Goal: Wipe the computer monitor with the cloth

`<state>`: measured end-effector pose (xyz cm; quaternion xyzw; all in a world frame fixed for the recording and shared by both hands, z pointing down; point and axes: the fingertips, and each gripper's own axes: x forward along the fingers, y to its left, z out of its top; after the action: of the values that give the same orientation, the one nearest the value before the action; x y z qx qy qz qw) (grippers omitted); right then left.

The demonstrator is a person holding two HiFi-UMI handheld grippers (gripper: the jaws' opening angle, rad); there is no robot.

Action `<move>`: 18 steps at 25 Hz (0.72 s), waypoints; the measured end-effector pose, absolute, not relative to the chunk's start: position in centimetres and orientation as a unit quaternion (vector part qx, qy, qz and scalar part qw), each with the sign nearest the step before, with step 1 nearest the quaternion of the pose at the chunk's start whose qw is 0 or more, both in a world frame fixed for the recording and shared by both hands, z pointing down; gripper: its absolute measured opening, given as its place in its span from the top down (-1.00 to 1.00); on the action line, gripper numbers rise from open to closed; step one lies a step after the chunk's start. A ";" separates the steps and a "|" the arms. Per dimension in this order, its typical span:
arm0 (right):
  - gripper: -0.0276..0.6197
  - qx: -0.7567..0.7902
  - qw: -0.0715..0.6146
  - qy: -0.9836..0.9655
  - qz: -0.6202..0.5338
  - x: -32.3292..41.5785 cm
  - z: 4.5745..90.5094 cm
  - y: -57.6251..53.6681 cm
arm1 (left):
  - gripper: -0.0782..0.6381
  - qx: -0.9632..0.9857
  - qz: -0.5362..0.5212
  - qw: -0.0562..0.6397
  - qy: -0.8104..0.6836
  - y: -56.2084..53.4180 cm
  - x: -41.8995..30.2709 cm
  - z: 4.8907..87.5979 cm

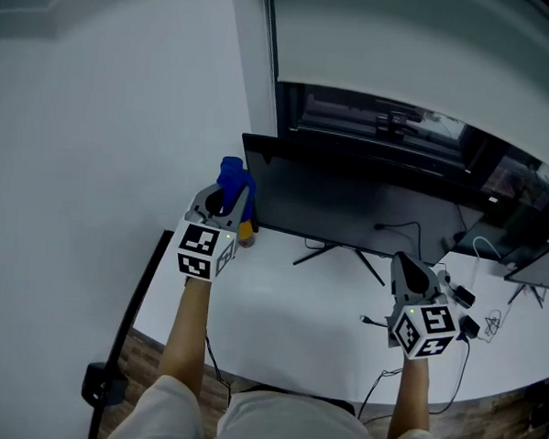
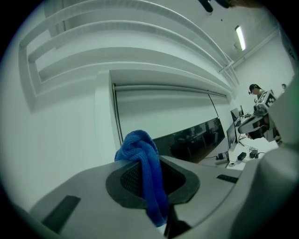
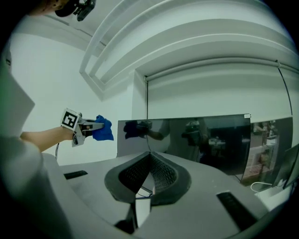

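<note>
In the head view the left gripper [image 1: 228, 202] sits left of centre, its jaws mostly covered by the blue cloth [image 1: 233, 178] bunched above them. A small orange-and-yellow thing [image 1: 246, 232] just beside it is half hidden and too small to identify. The left gripper view makes the hold plain: the jaws are closed onto the cloth, which stands up in a knot and hangs down between the pads. The cloth is just beside the left edge of the dark monitor [image 1: 349, 204]; whether it touches I cannot tell. The right gripper [image 1: 406, 265], lower right, hangs over the white bench [image 1: 279, 315]. Its own view shows the jaws pressed together at the tips with nothing between them, and blurred reflections on the monitor that the head view misses. A second screen [image 1: 540, 265] is cut off at the right edge. The gripper cubes carry black-and-white square markers
</note>
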<state>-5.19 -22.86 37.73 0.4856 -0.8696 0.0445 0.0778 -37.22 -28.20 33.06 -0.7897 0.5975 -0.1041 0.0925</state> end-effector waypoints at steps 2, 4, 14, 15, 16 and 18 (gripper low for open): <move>0.87 0.494 0.086 -0.864 0.044 -6.6 38.3 -23.2 | 0.61 -0.792 -0.107 0.101 0.592 -30.5 -39.0 32.6; 0.87 0.505 0.090 -0.857 0.045 -7.4 38.8 -23.4 | 0.61 -0.799 -0.105 0.111 0.582 -32.7 -40.3 32.0; 0.87 0.540 0.110 -0.832 0.064 -10.2 42.0 -24.4 | 0.60 -0.849 -0.145 0.189 0.472 -37.7 -39.3 32.0; 0.87 0.542 0.109 -0.831 0.067 -10.3 42.2 -24.4 | 0.60 -0.851 -0.147 0.189 0.468 -37.8 -39.1 32.3; 0.87 0.543 0.109 -0.830 0.069 -10.5 42.4 -24.3 | 0.60 -0.852 -0.145 0.186 0.467 -37.9 -39.1 32.6; 0.87 0.543 0.109 -0.829 0.070 -11.0 42.6 -24.1 | 0.60 -0.855 -0.139 0.172 0.469 -38.0 -39.5 33.4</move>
<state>-10.96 -24.10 42.64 0.5432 -0.8295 0.0702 0.1092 -39.48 -37.99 33.36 -0.8551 0.4692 -0.1387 0.1718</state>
